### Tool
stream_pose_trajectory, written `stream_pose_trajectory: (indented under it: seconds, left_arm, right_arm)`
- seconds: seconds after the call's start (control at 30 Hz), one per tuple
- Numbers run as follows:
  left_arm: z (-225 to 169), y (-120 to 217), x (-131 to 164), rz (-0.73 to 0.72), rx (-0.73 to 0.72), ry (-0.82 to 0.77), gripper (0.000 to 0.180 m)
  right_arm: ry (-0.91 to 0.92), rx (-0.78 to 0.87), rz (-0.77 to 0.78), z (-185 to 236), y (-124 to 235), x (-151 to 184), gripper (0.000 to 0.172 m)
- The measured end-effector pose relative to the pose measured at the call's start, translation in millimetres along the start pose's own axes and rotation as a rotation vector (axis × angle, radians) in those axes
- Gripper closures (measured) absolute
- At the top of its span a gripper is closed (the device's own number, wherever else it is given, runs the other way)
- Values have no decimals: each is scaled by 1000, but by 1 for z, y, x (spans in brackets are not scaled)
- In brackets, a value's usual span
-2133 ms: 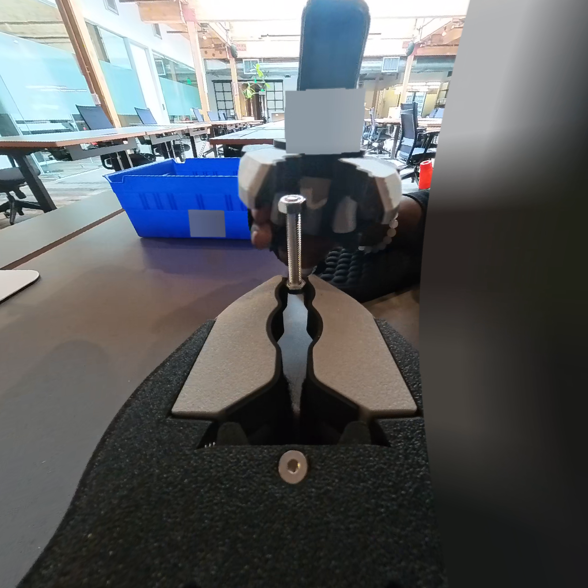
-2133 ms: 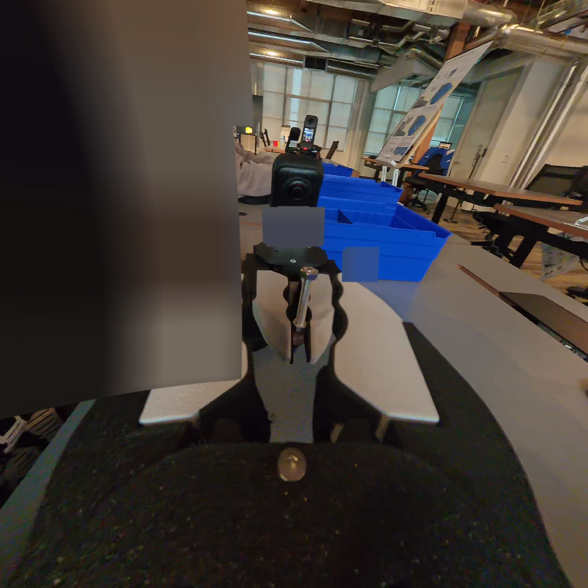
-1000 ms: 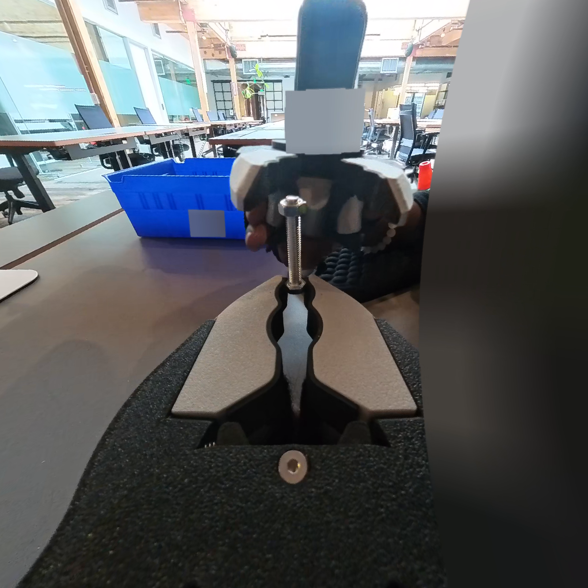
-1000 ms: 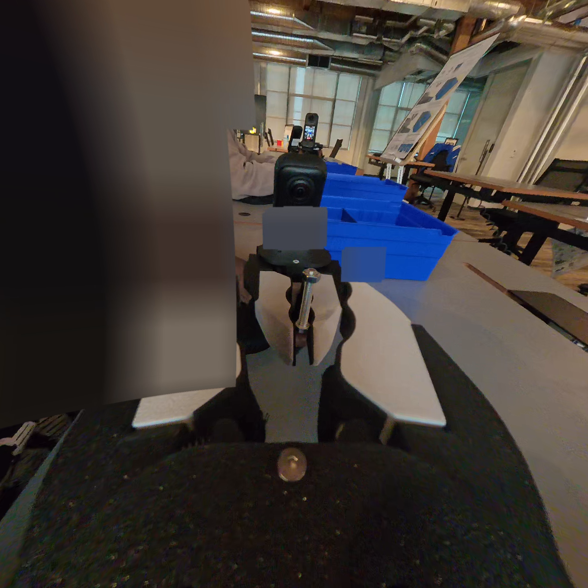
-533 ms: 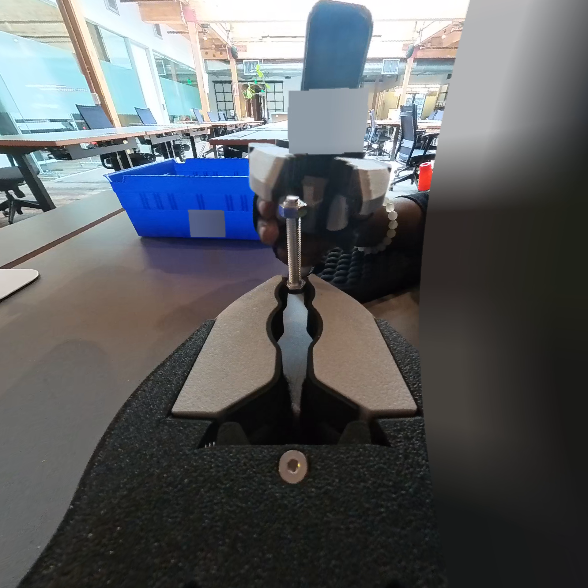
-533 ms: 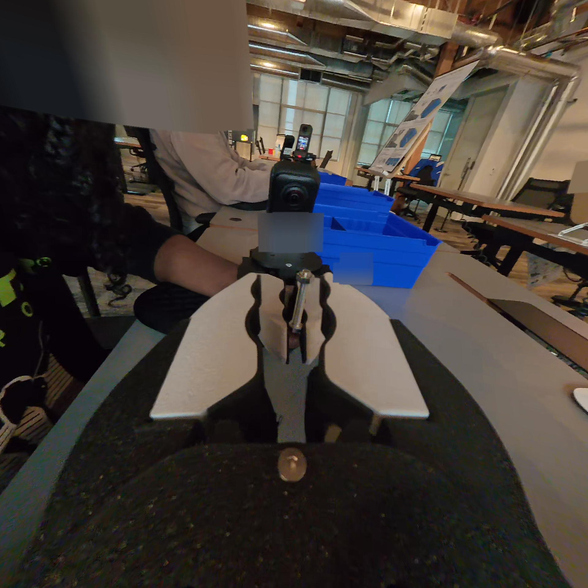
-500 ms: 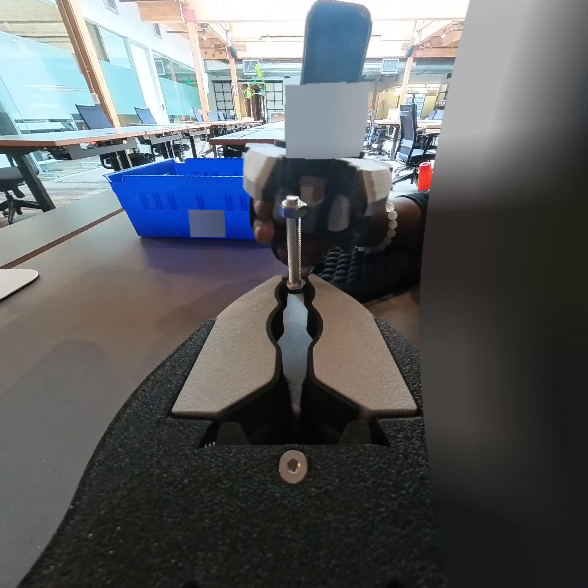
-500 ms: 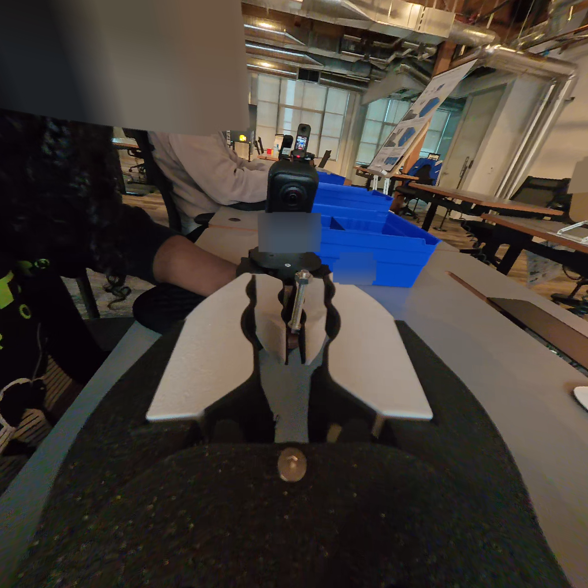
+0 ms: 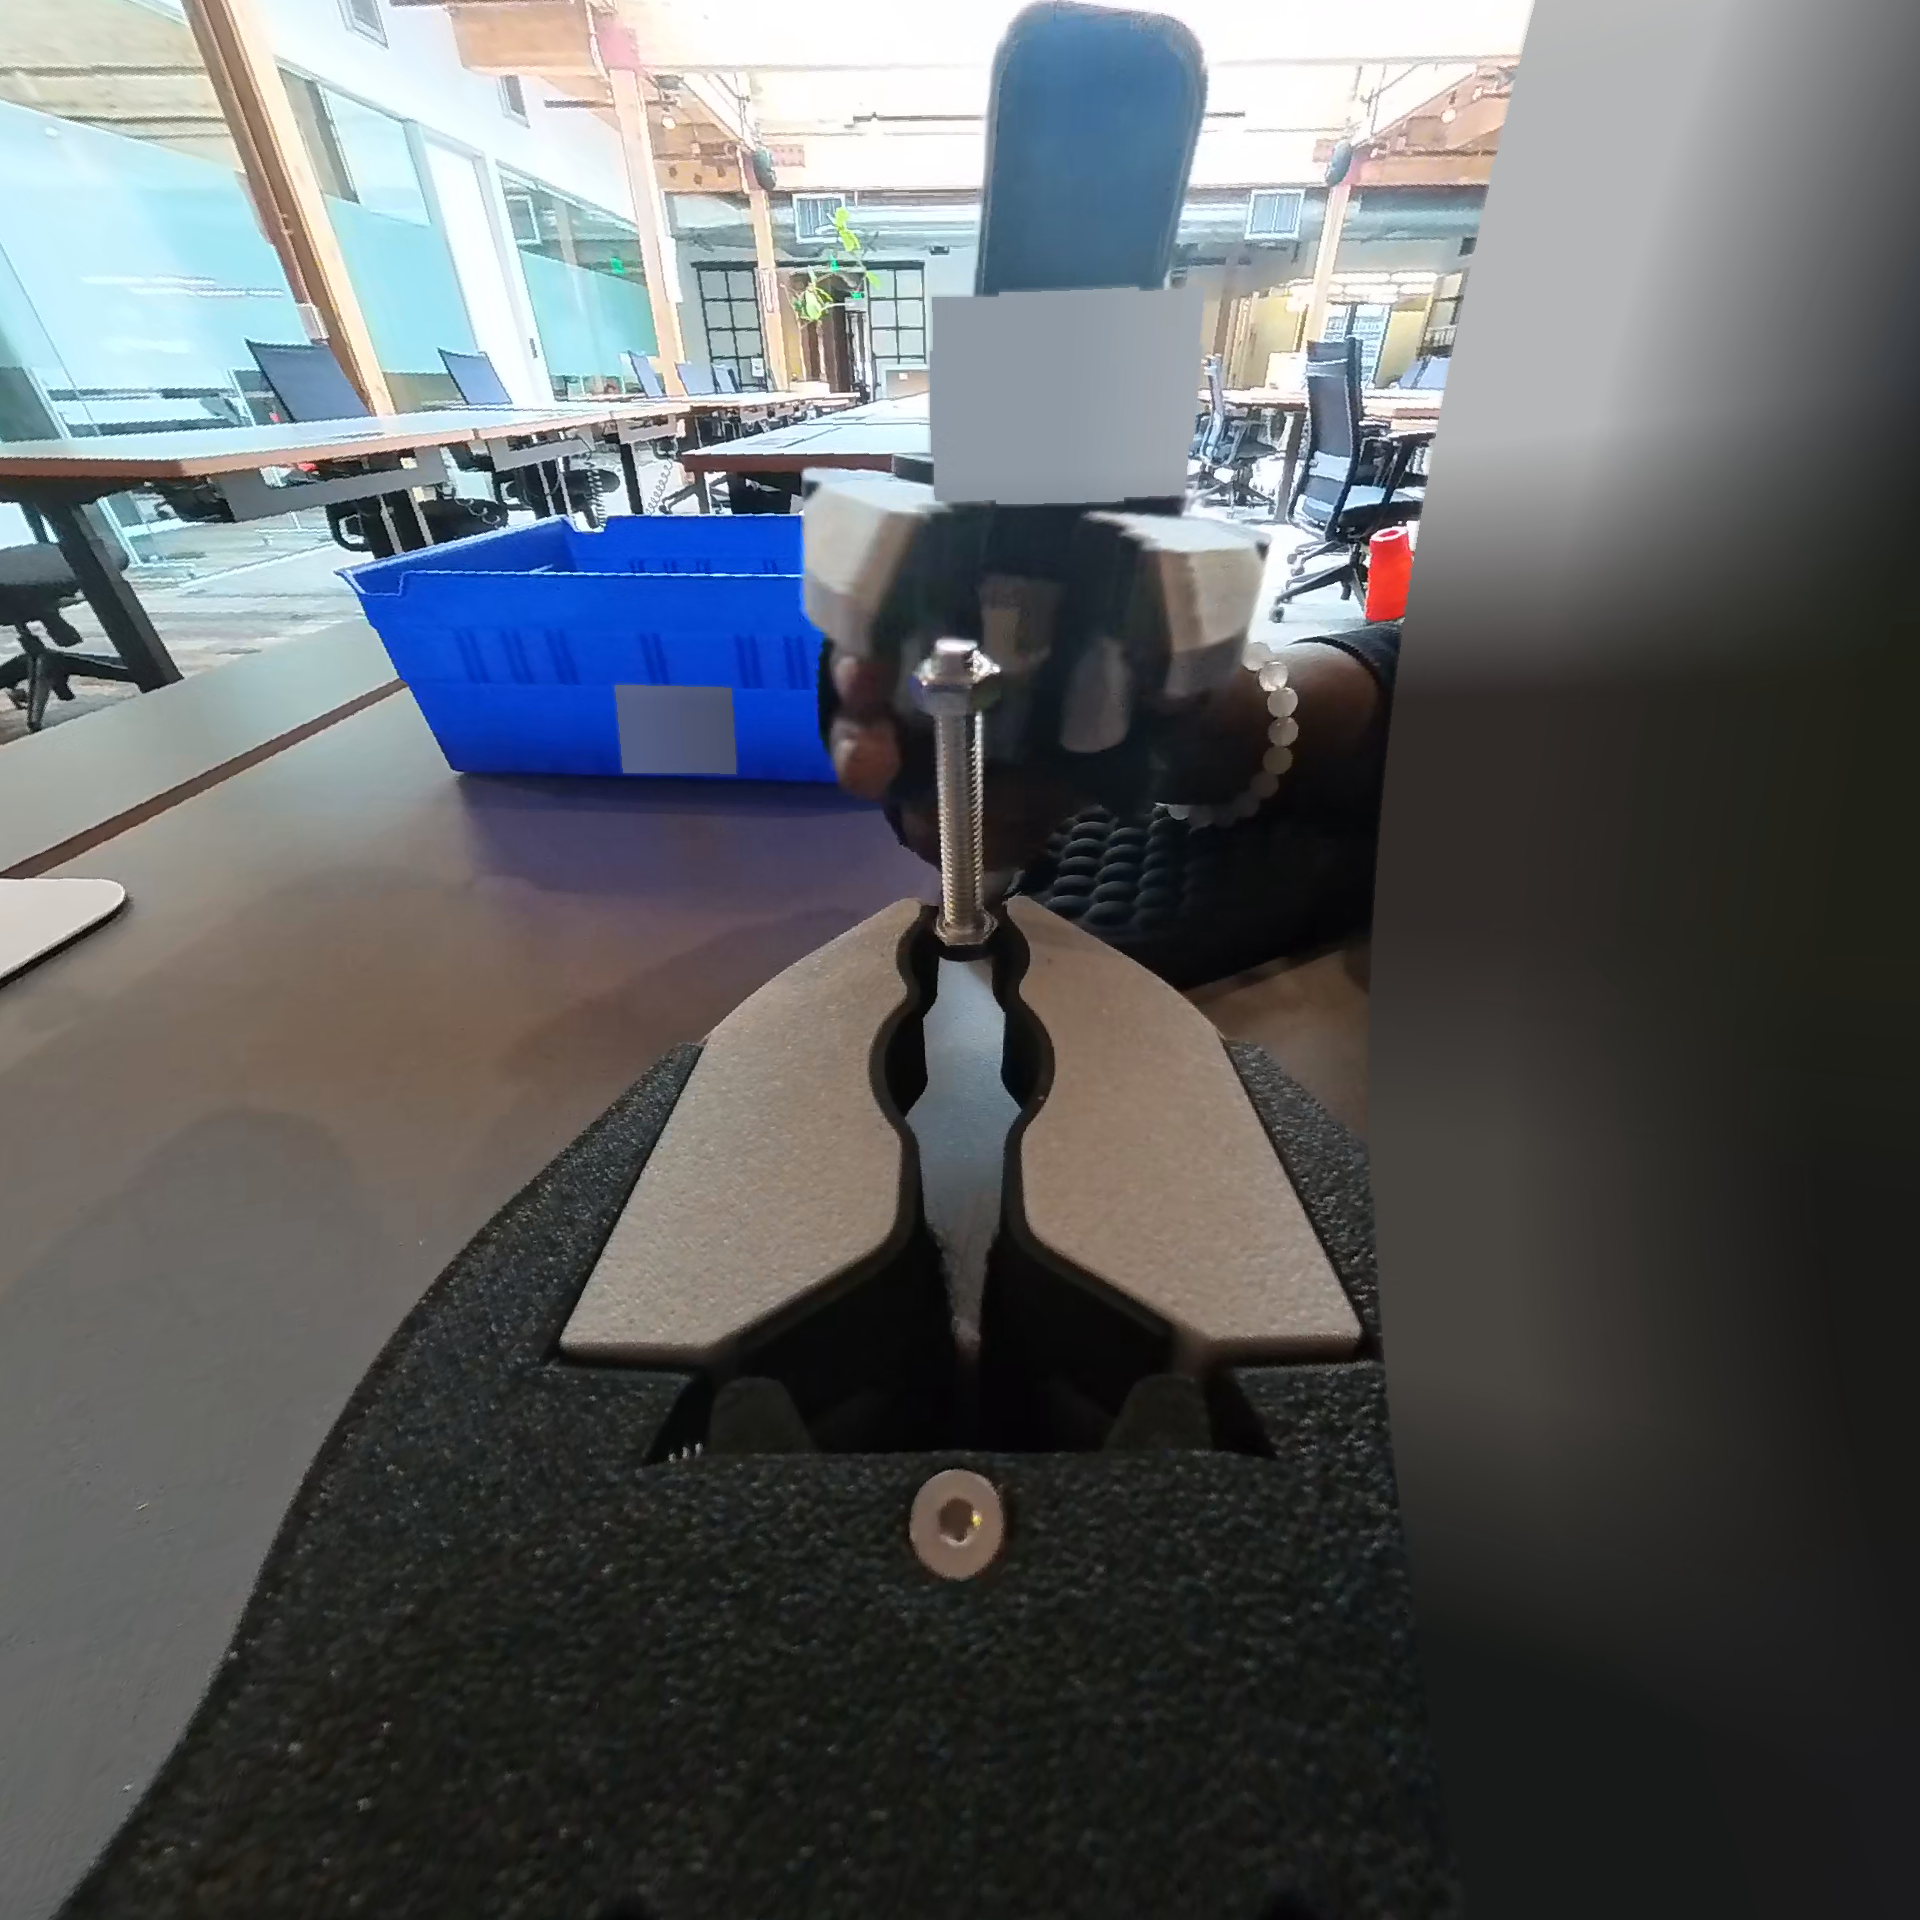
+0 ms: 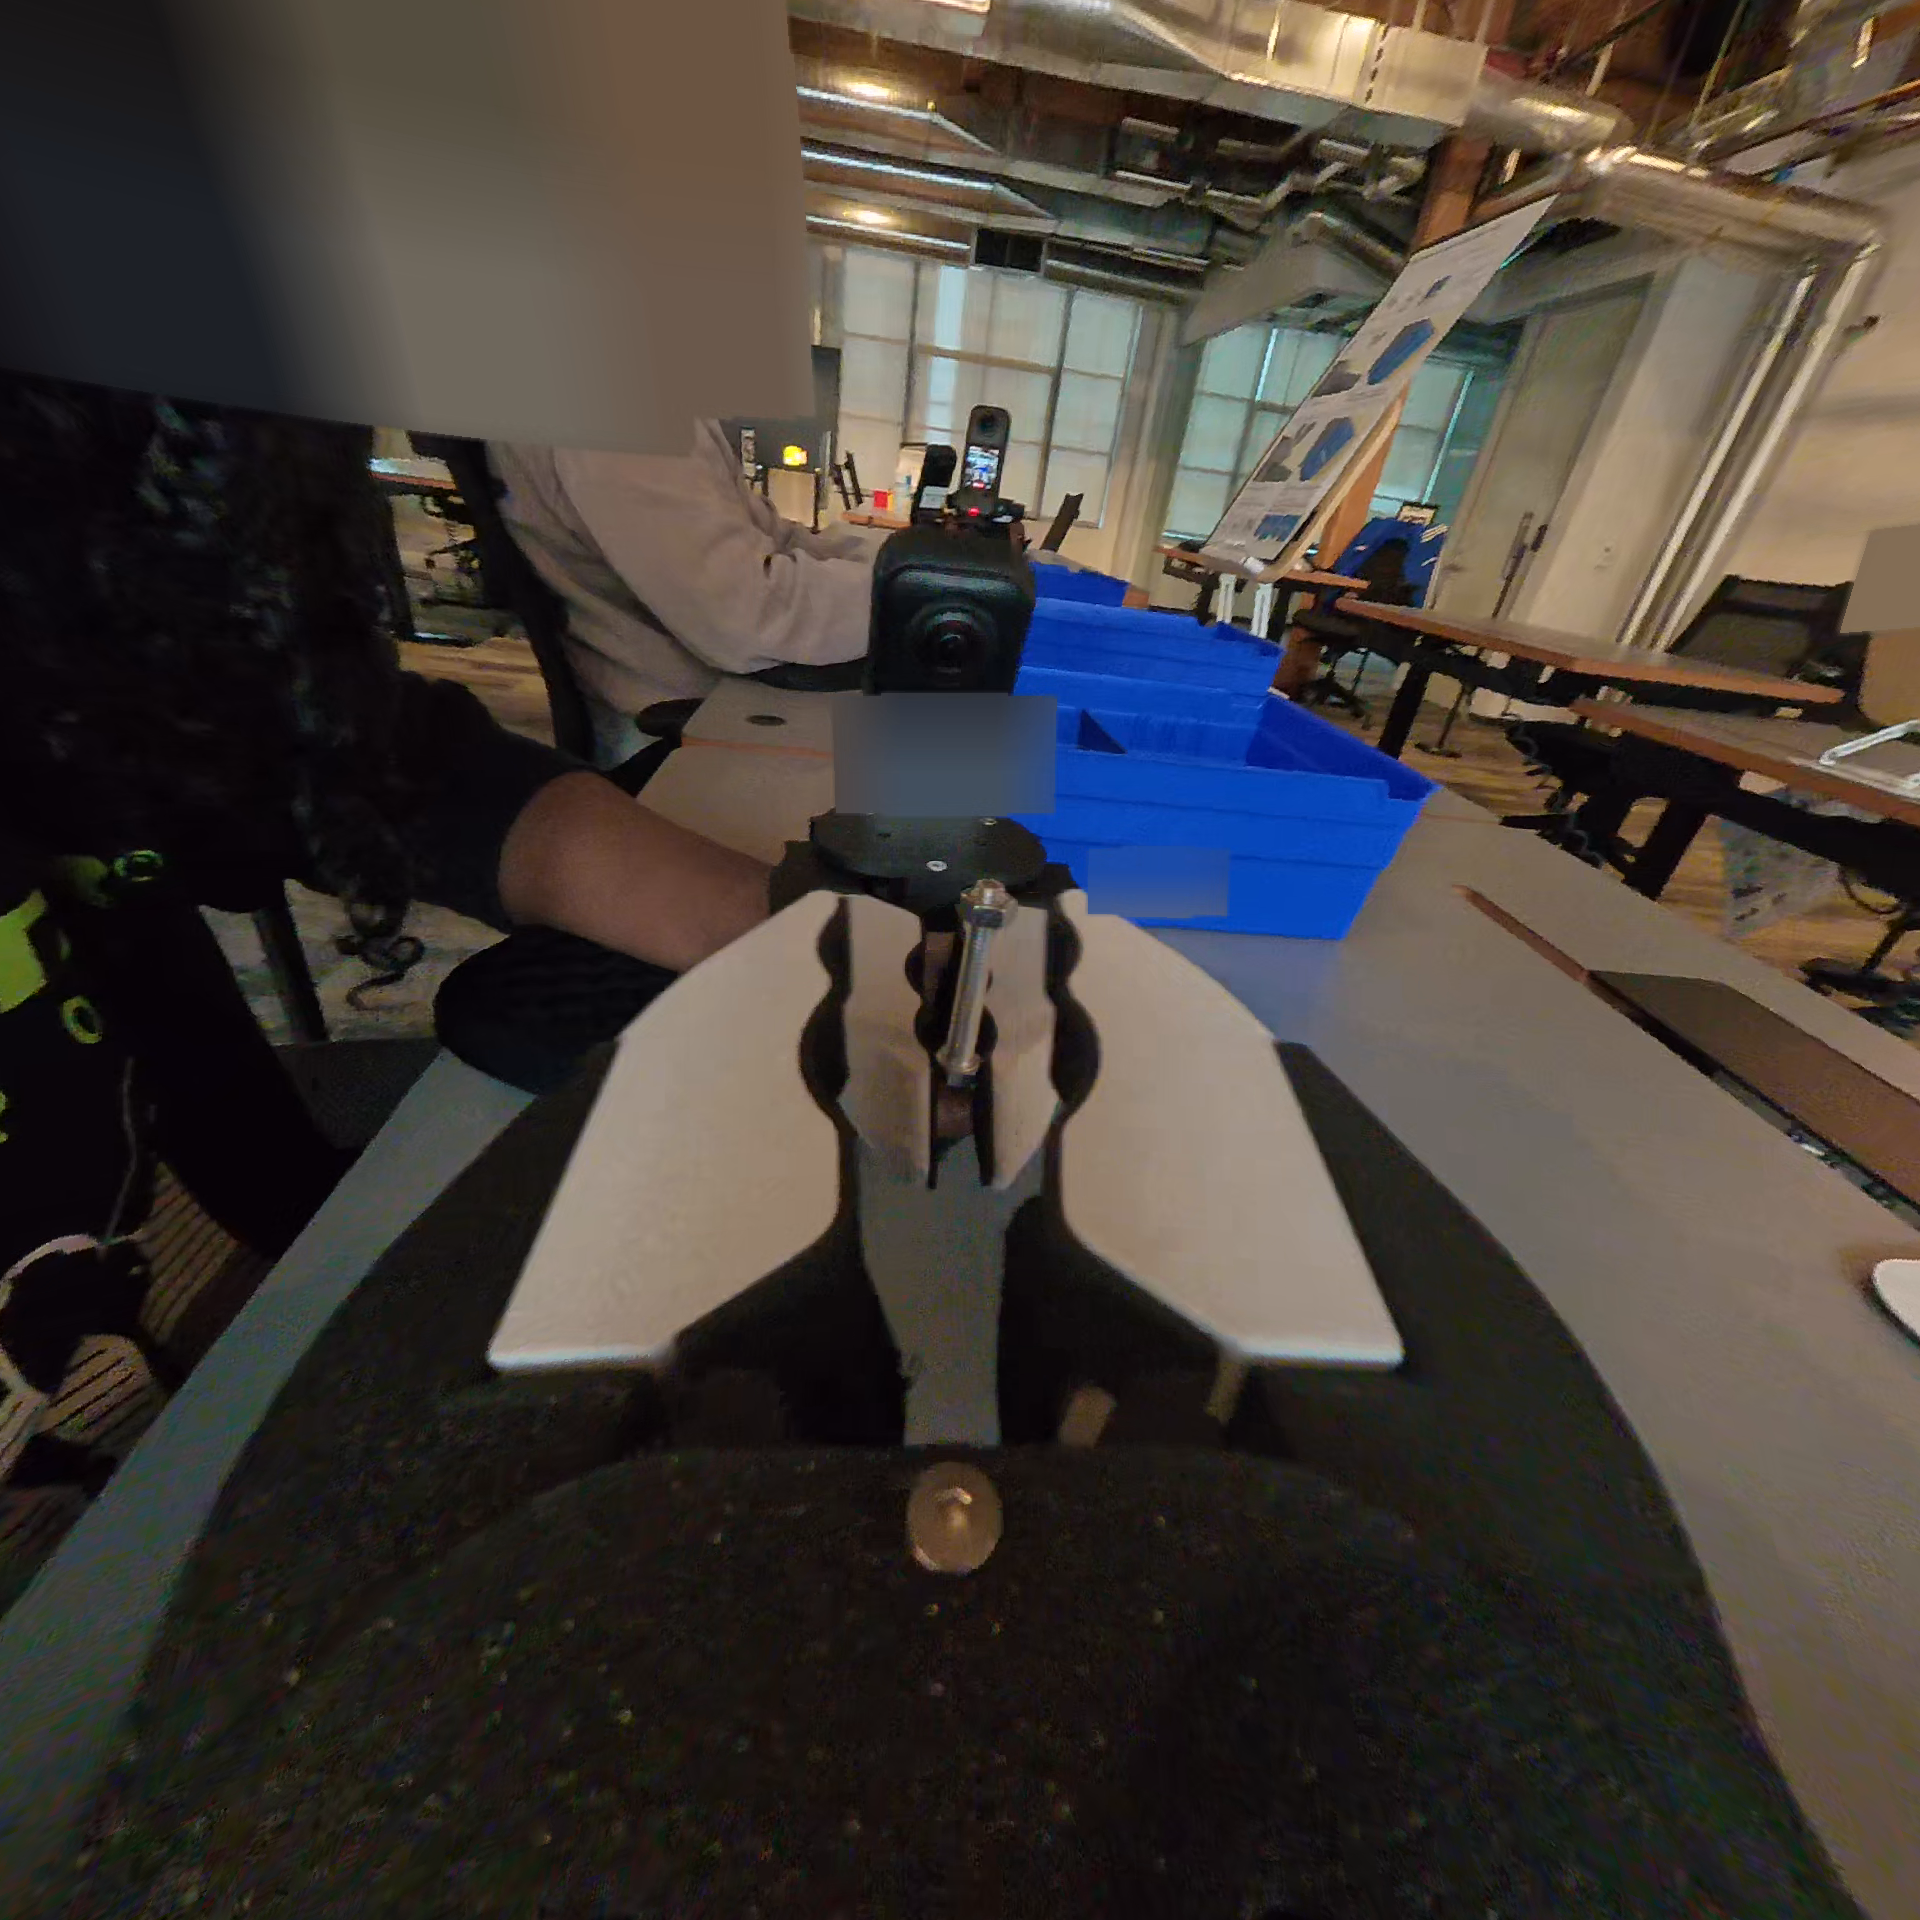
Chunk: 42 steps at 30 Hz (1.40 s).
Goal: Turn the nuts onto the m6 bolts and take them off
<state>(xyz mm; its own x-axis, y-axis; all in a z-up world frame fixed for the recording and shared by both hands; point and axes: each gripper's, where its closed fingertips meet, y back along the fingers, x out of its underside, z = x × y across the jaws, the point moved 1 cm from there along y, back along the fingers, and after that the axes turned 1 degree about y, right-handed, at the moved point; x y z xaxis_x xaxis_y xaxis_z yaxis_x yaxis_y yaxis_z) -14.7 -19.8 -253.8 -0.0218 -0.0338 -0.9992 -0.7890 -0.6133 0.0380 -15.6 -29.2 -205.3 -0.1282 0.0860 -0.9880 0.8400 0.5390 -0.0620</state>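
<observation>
Left wrist view first: the left gripper (image 9: 964, 925) is clamped down on the head end of a silver threaded bolt (image 9: 961, 800), both grey fingers (image 9: 821, 1101) squeezed right against it at the tips. The bolt sticks straight up out of the grip, with a hex nut (image 9: 956, 677) sitting near its top end, just a bit of thread poking out above it. Behind it the right gripper (image 9: 1023, 623) faces the camera, held in a person's hand (image 9: 883, 727) with a beaded bracelet (image 9: 1273, 727) on the wrist; it's a bit blurry. Its grey fingertips sit either side of the nut's height, but I can't tell from here if they touch. A blue plastic bin (image 9: 582, 644) sits on the dark tabletop (image 9: 312, 987) further back.

Right wrist view: the right gripper (image 10: 951, 914) has its white fingers (image 10: 707, 1122) spread apart, wider than the left gripper's whole tip, which sits between them. The bolt (image 10: 966, 997) leans slightly, nut (image 10: 989, 906) up top, and neither pad reaches the nut, so it's not gripping anything. The left gripper's (image 10: 961, 1086) narrow fingers pinch the bolt's lower end. Blue bins (image 10: 1226, 810) are lined up on the grey table (image 10: 1455, 1091), and a person's forearm (image 10: 623, 862) comes in from the left.
</observation>
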Motion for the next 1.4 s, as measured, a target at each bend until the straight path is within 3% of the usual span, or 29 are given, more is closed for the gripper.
stream_pose_trajectory:
  seconds: [0.13,0.17,0.23,0.37,0.43,0.57,0.67,0.73,0.8,0.93,1.1,1.2,1.23,1.33,1.4]
  left_arm:
    - [0,0,0,2,2,-1,171]
    - [0,0,0,1,1,0,171]
    - [1,0,0,0,-4,1,171]
    - [0,0,0,0,-2,1,171]
    - [0,0,0,0,-2,0,171]
    - [0,0,0,0,1,0,171]
    - [0,0,0,2,0,0,171]
    - [0,0,0,1,-2,2,171]
    - [1,0,0,1,-6,4,171]
    - [1,0,0,0,-4,4,171]
    - [0,0,0,3,0,2,171]
    - [0,0,0,3,0,2,171]
    - [0,0,0,2,-1,3,171]
    - [0,1,0,0,-3,5,171]
    - [1,1,0,0,-3,6,171]
  right_arm:
    - [-3,-23,25,5,-4,3,123]
    - [2,-22,35,5,-5,5,128]
    - [29,-47,33,9,-1,4,164]
    - [-6,-66,23,9,2,1,166]
    - [2,-36,20,5,1,2,160]
    - [8,15,11,-1,-2,2,126]
    - [-17,-3,19,1,-4,3,120]
    - [-9,-11,28,3,-4,3,128]
    - [22,-47,33,9,-1,3,163]
    - [5,-56,21,9,1,0,165]
    - [5,15,12,-1,-3,1,125]
    - [-4,-3,37,2,-6,5,115]
    - [-1,-7,42,3,-6,5,119]
    - [26,-32,43,7,-2,5,162]
    - [0,-47,35,7,0,3,164]
